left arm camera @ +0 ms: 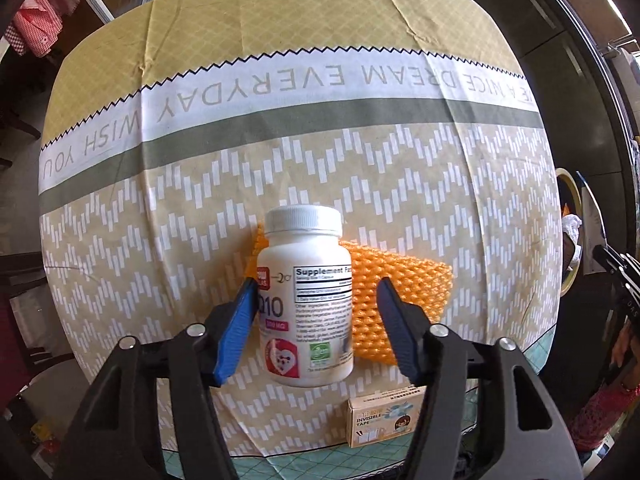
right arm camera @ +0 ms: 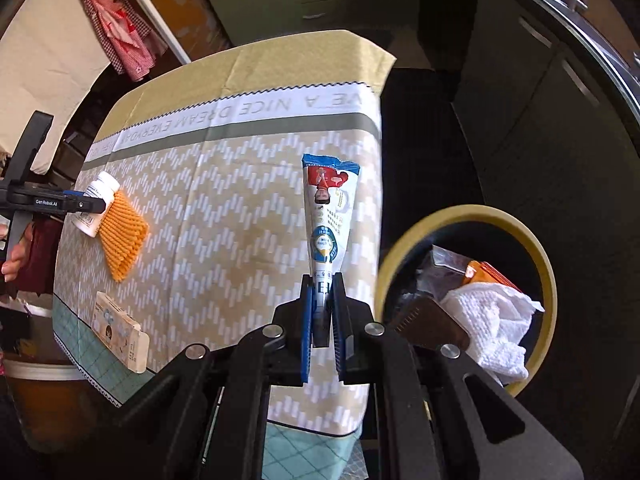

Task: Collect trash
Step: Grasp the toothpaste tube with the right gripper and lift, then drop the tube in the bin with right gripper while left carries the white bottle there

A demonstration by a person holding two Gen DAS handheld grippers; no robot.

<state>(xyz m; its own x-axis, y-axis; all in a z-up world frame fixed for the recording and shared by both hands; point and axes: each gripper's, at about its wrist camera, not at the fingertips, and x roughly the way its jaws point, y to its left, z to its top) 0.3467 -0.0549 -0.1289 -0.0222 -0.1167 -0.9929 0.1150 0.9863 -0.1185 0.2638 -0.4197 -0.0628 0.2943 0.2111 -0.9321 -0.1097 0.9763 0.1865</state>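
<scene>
A white supplement bottle (left arm camera: 304,296) lies on its side on the tablecloth, partly over an orange foam net (left arm camera: 404,292). My left gripper (left arm camera: 318,284) points down over it, open, with the bottle between its blue pads; the left pad sits at the bottle's side and the right pad stands apart from it. The right wrist view shows this gripper (right arm camera: 94,204) at the far left, beside the bottle (right arm camera: 96,204) and the net (right arm camera: 122,240). My right gripper (right arm camera: 323,280) is shut on the lower end of a white, blue-topped packet (right arm camera: 330,208), near the table's right edge.
A yellow-rimmed bin (right arm camera: 460,212) to the right of the table holds a white paper towel (right arm camera: 492,320) and other wrappers. A small tape box (left arm camera: 384,420) (right arm camera: 120,332) lies near the front edge. A hand (right arm camera: 16,256) holds the left gripper. Dark cabinets stand behind.
</scene>
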